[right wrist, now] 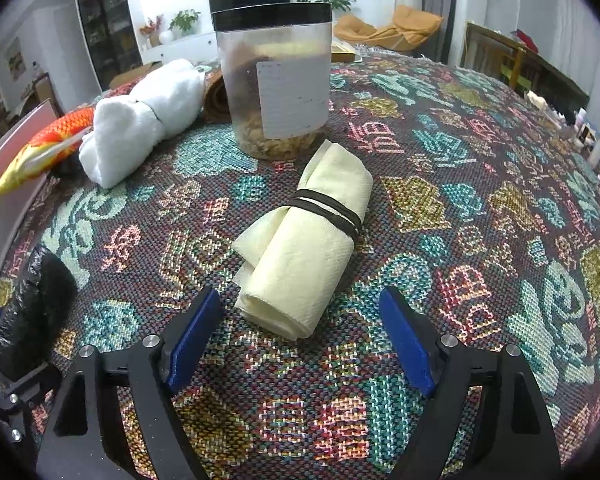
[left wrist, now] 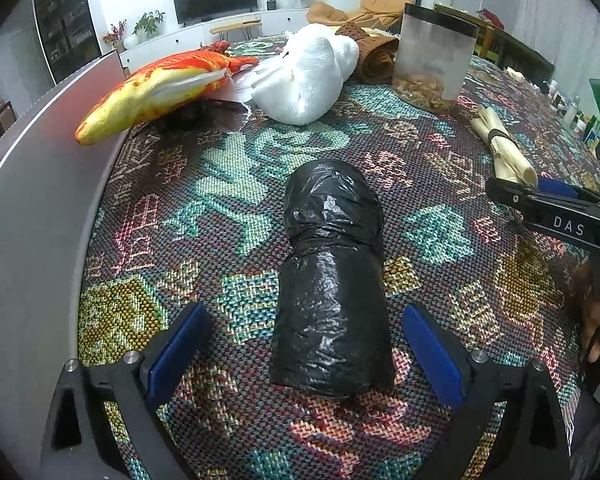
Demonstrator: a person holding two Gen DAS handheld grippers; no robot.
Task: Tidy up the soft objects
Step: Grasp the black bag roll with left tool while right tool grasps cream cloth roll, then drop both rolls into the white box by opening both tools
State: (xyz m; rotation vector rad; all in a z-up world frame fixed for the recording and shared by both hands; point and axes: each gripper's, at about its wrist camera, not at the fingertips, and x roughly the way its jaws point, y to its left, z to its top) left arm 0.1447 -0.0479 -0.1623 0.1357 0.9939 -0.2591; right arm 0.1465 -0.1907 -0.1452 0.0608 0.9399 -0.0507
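Your left gripper (left wrist: 304, 350) stands wide open, its blue pads (left wrist: 178, 350) on either side of the near end of the black plastic-wrapped roll (left wrist: 332, 280) without touching it; nothing is held. That roll lies on the patterned woven tablecloth (left wrist: 204, 216) with its long axis running straight away from you, the far, rounded end pointing toward the clear jar with the black lid (left wrist: 434, 56). Your right gripper (right wrist: 300, 334) is likewise spread wide and holds nothing, its fingers flanking the near end of the cream rolled cloth (right wrist: 308, 248), which is bound by a dark band. This cloth lies just in front of the jar (right wrist: 276, 80), long axis tilted slightly rightward as it runs away, far end almost touching the jar's base. Left of the jar lie the white plush bundle (right wrist: 140, 120) and, beyond it, the orange-and-yellow fish plush (right wrist: 40, 148), whose yellow end overhangs the table edge. A brown rolled fabric (left wrist: 376, 56) sits between the white bundle and the jar.
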